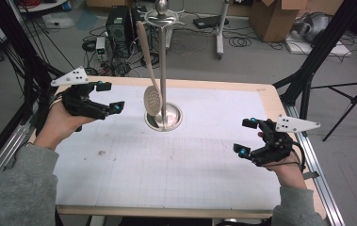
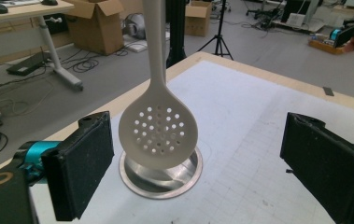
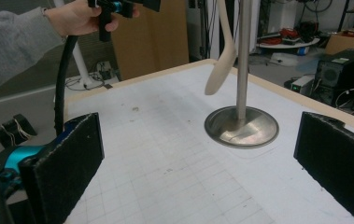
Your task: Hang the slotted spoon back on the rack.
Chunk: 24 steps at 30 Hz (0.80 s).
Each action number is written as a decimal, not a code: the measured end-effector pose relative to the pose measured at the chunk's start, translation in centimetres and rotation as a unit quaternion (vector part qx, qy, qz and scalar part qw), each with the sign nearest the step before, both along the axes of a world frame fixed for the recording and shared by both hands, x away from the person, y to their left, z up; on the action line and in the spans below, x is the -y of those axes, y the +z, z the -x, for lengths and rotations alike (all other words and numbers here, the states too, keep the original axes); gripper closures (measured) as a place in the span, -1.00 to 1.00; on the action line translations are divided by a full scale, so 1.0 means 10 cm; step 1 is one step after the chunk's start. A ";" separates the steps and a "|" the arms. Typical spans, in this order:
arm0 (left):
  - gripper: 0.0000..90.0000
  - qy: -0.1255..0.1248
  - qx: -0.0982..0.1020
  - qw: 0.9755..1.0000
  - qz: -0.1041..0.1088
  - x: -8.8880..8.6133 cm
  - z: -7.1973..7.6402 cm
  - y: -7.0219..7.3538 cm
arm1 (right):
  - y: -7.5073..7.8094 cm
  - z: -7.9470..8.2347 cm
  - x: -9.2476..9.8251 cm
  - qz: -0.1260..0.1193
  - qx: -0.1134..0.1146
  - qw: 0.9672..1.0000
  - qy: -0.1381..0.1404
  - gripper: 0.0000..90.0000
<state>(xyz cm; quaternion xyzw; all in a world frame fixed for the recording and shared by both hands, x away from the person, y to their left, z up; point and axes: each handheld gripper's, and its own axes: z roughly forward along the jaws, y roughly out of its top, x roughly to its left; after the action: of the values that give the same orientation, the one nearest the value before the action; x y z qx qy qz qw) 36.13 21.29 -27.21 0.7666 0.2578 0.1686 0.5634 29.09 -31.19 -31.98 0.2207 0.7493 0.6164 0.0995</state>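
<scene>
**Cream slotted spoon on rack, both grippers empty**

Cream plastic perforated spoon (image 1: 150, 89) hung by its handle from the top of the steel utensil stand (image 1: 162, 70), bowl just above the stand's round metal base (image 1: 171, 123) near the table's far edge. Left gripper (image 1: 109, 97) sat just left of the spoon, jaws wide apart, nothing between them, no contact. Right gripper (image 1: 246, 137) was well apart at the white gridded table mat (image 1: 176, 165)'s right side, jaws also spread, empty.

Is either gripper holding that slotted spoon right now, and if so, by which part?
Neither. The spoon hangs from the stand; the left gripper and right gripper are both open and hold nothing.
</scene>
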 end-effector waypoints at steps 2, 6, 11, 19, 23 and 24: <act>-0.78 0.011 -0.009 1.000 -0.006 -0.01 0.04 -0.03 | 0.00 0.00 -0.01 0.001 0.001 1.000 -0.001 -0.99; -0.77 0.010 -0.008 1.000 -0.015 -0.04 0.13 -0.12 | 0.00 0.00 -0.02 0.003 0.002 1.000 0.001 -0.99; -0.78 0.000 0.003 1.000 0.010 -0.07 0.30 -0.19 | -0.01 -0.01 -0.03 0.006 -0.001 1.000 0.002 -0.99; -0.78 0.000 0.009 1.000 0.022 -0.17 0.48 -0.35 | 0.01 0.02 -0.07 0.007 0.001 1.000 0.005 -0.99; -0.78 -0.003 0.001 1.000 0.023 -0.25 0.52 -0.43 | 0.01 0.01 -0.08 0.011 0.005 1.000 0.007 -0.99; -0.77 -0.005 0.001 1.000 0.019 -0.26 0.54 -0.45 | 0.01 0.01 -0.08 0.011 0.000 1.000 0.007 -0.99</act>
<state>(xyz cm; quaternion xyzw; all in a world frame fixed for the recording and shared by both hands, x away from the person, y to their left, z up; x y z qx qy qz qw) 30.77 23.93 -31.66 0.7570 0.2571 0.1616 0.5786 28.96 -30.36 -31.86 0.2140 0.7573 0.6092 0.0975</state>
